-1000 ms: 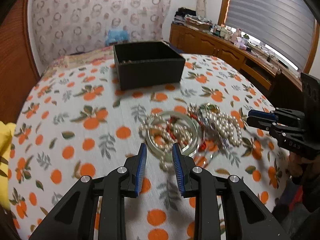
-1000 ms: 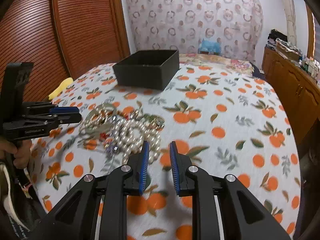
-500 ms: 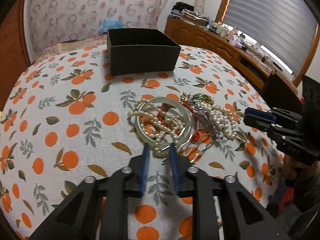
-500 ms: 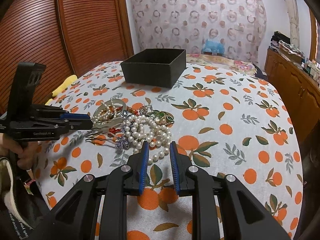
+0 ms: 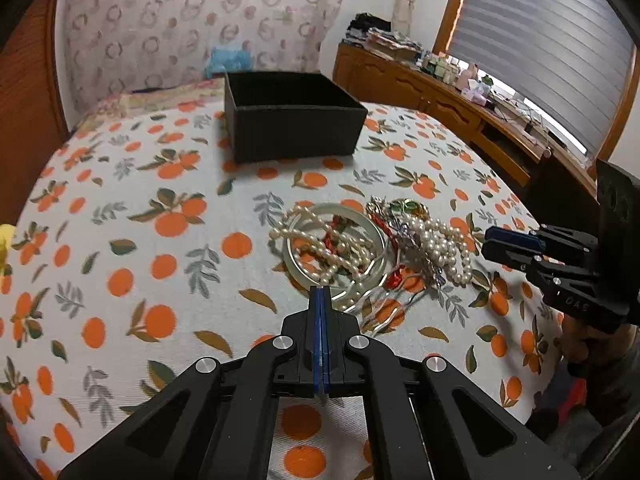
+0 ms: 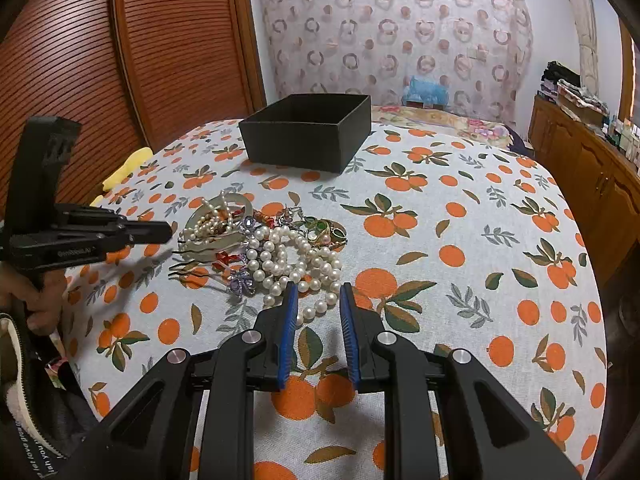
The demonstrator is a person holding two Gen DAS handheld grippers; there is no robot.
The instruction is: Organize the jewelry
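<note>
From the left wrist, the left claw (image 5: 321,294) has just been closing and is now pressed flat together, tips at the near rim of the pale glassy bangle (image 5: 337,276) — whether anything is caught I cannot tell. The tangled heap of pearl strands (image 5: 440,248) lies beyond, the open black square box (image 5: 294,136) well past it. From the right wrist, the right claw (image 6: 318,300) stands slightly spread over the orange-print cloth surface (image 6: 480,240), empty, just short of the pearls. The first pickup seems in hand — next, lift gently and check before carrying boxward.
</note>
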